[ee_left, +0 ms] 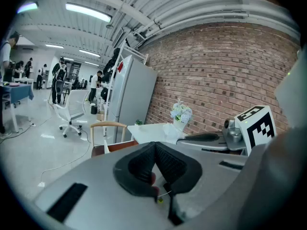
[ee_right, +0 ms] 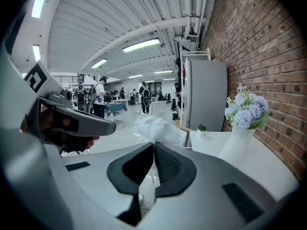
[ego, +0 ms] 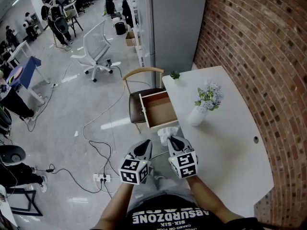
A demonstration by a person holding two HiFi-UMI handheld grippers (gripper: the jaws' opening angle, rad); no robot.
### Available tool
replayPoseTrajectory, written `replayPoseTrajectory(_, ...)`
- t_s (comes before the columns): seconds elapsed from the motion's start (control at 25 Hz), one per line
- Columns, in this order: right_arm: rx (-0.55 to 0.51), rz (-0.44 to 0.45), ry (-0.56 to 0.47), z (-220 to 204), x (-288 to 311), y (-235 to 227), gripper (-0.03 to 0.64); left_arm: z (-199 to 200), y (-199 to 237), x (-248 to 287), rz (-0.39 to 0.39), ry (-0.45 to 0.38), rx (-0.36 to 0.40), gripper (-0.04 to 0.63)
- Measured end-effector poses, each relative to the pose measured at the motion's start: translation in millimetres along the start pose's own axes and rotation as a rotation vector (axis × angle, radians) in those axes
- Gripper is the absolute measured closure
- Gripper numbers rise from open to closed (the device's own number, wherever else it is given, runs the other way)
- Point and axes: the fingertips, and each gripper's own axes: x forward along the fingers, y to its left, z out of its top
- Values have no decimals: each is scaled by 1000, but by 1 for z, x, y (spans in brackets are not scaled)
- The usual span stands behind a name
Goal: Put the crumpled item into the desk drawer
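In the head view both forearms reach forward side by side from the person's body, the marker cubes facing up. The left hand-held gripper (ego: 143, 146) hangs over the floor and the right hand-held gripper (ego: 173, 141) is just beside it at the worktop's (ego: 225, 147) near left edge. The white crumpled item (ego: 166, 133) sits at the right one's tips, off the worktop's edge and near the front corner of the drawer (ego: 160, 110). The drawer stands pulled out to the left, over a wooden chair (ego: 142, 72). A vase of flowers (ego: 196, 116) stands on the worktop just right of the drawer. A brick wall (ego: 259, 56) closes the far side, and open floor with loose cables (ego: 91, 133) lies to the left. In the left gripper view its dark pads meet at the tips with nothing between them. In the right gripper view its jaws are pressed together, with the crumpled item bunched right at their tips and apparently pinched there, above the floor.
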Motion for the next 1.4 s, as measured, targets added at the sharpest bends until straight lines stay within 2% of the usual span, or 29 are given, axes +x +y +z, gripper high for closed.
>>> replayPoseTrajectory(0.52, 12, -11, 20, 17, 66, -22, 609, 16, 48, 52, -26, 34, -19, 598)
replayPoseTrajectory(1.4, 52, -135, 46, 68, 194, -76, 607, 70, 146, 158, -149, 107, -6, 598)
